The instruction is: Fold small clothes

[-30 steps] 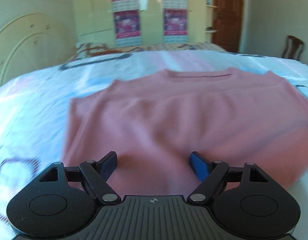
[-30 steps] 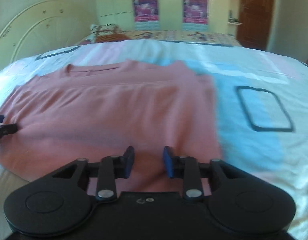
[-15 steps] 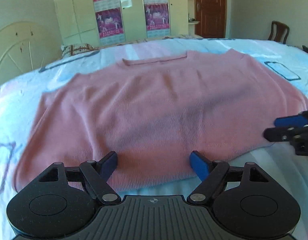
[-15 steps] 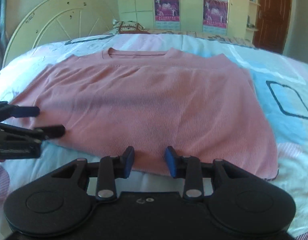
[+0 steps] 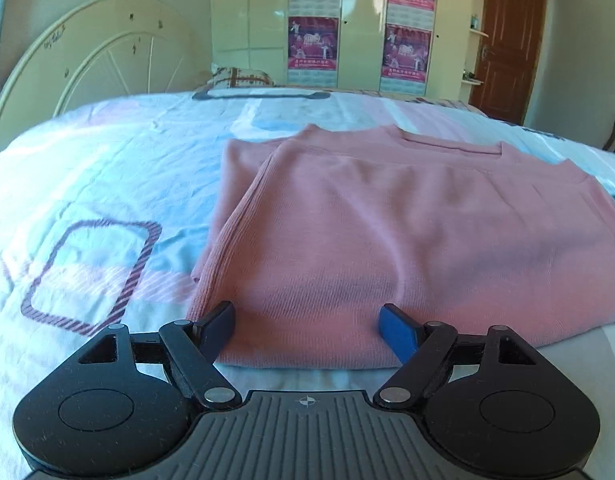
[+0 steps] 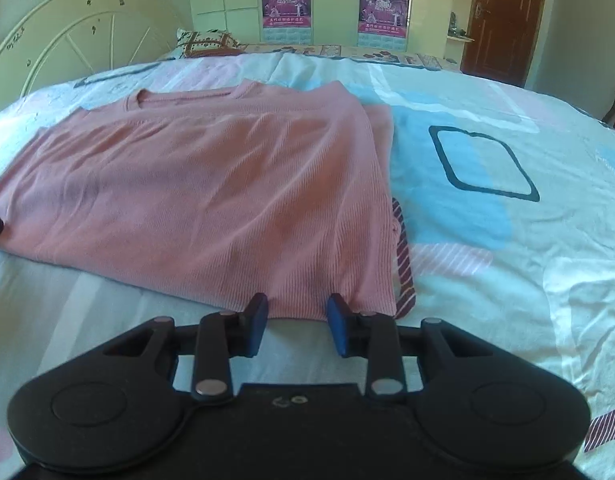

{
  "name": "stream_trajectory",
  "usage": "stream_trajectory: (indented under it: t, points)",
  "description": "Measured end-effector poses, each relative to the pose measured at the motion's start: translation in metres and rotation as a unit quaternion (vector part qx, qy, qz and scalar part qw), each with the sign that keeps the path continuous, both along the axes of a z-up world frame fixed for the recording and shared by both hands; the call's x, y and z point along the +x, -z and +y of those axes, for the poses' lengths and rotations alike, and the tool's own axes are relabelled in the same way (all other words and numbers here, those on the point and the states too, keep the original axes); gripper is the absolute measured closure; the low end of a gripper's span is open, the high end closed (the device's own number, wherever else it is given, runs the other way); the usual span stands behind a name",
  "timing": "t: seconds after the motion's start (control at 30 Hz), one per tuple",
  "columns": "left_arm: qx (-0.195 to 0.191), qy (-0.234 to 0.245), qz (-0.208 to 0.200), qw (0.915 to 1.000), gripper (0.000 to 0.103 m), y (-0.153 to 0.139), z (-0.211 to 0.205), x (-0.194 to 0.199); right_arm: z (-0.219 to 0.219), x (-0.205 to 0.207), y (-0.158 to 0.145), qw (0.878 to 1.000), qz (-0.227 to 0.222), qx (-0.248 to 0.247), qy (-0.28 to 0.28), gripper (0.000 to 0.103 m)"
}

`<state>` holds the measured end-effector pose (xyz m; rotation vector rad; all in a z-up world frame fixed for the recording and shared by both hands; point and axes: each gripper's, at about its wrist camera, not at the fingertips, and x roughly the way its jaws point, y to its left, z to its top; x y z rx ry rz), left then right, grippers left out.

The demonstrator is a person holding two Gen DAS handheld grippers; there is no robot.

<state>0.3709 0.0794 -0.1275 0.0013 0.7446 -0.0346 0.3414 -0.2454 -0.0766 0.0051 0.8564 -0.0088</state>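
Pink knitted sweater (image 5: 387, 220) lies flat on the bed (image 5: 87, 168), one piece only, with the neck opening at the far side and the ribbed hem near me. The knit is fine, with thin vertical ribs, and soft shallow wrinkles run across it. At both sides an edge is folded over, so a second layer shows along the border in each view.

My left tongs (image 5: 307, 328) stand wide open over the near hem, close to the left corner of the sweater; the cloth shows between the two blue pads, but they do not press on it. My right tongs (image 6: 297, 322) are at the right corner of the hem (image 6: 347, 296); their jaws have just been closing a little, yet a gap remains and nothing is gripped between them.

The bed cover is smooth and printed with pale blue and pink fields and rounded rectangles in outline. Behind the bed I count one arched cream headboard (image 6: 67, 40), one patterned pillow (image 6: 207, 42), two columns of purple posters (image 5: 313, 44) on the wardrobe and one brown door (image 5: 505, 40).
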Motion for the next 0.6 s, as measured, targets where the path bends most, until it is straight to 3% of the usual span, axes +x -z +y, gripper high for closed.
stream_trajectory:
  t: [0.1, 0.17, 0.6]
  points:
    - [0.013, 0.007, 0.001, 0.9999, 0.024, 0.002, -0.003, 0.001, 0.001, -0.005, -0.007, 0.999, -0.032, -0.002, 0.007, 0.072]
    - [0.009, 0.002, 0.0, 1.0, 0.024, 0.0, -0.004, 0.001, -0.002, 0.005, 0.007, 1.0, 0.011, -0.015, 0.019, 0.071]
    - [0.023, 0.008, 0.001, 0.9997, 0.024, 0.005, -0.006, -0.004, -0.007, 0.009, 0.007, 0.999, 0.018, -0.017, 0.022, 0.071]
